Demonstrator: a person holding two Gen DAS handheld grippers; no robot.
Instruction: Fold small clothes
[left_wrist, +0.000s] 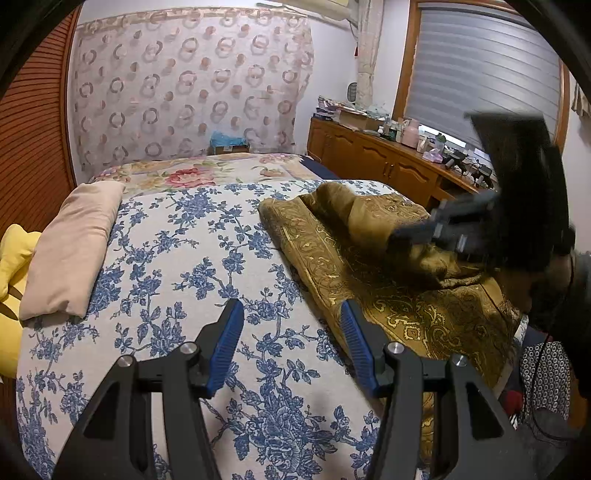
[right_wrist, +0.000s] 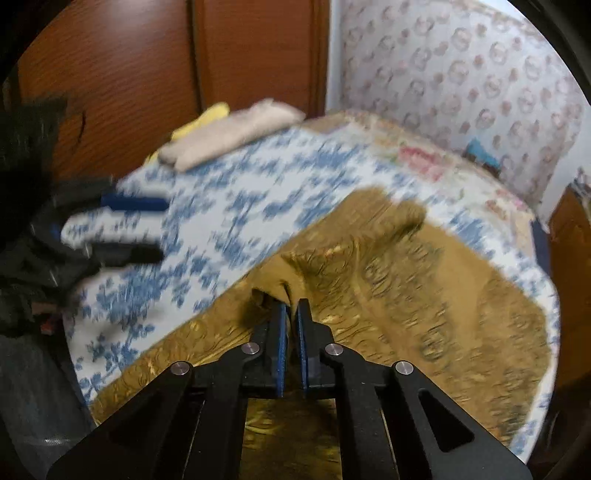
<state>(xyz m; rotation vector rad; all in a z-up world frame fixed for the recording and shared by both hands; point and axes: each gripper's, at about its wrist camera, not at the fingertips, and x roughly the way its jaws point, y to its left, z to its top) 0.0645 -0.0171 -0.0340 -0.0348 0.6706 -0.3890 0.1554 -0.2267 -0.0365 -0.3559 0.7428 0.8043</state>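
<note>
Blue-flowered bedding (left_wrist: 207, 258) covers the bed that serves as the work surface, and one olive-gold patterned cloth (right_wrist: 424, 295) lies on its right-hand part, reaching the near edge. Part of this cloth lies flat, while a fold of it is bunched and raised above the flat layer.

Two grippers are in view. The right gripper (right_wrist: 291, 314) points steeply down at the cloth, and its blue pads (right_wrist: 282, 339) are drawn nearly together, with a raised ridge of the gold fabric pinched at their tips. From the left wrist view it (left_wrist: 410, 236) shows blurred, coming in from the right edge with its tip buried in the bunched fold. The left gripper (left_wrist: 291, 321) hovers over the bedding just beside the cloth's left edge, tilted downward, its two fingers (left_wrist: 229, 332) spread apart with nothing between them; its right finger overlaps the cloth's border in the picture, though whether it touches cannot be told. In the right wrist view it (right_wrist: 155, 229) appears at the left, jaws parted.

Beyond the cloth, one beige pillow (left_wrist: 70, 251) lies along the bed's left side, with one yellow pillow (left_wrist: 14, 258) just beside it. A second, rose-patterned cover (left_wrist: 192, 173) lies at the far end. A curtain with ring motifs (left_wrist: 184, 85) hangs behind, a slatted wooden door (left_wrist: 33, 147) stands to the left, and a cluttered wooden cabinet (left_wrist: 376, 155) runs under a window blind (left_wrist: 480, 74) on the right.
</note>
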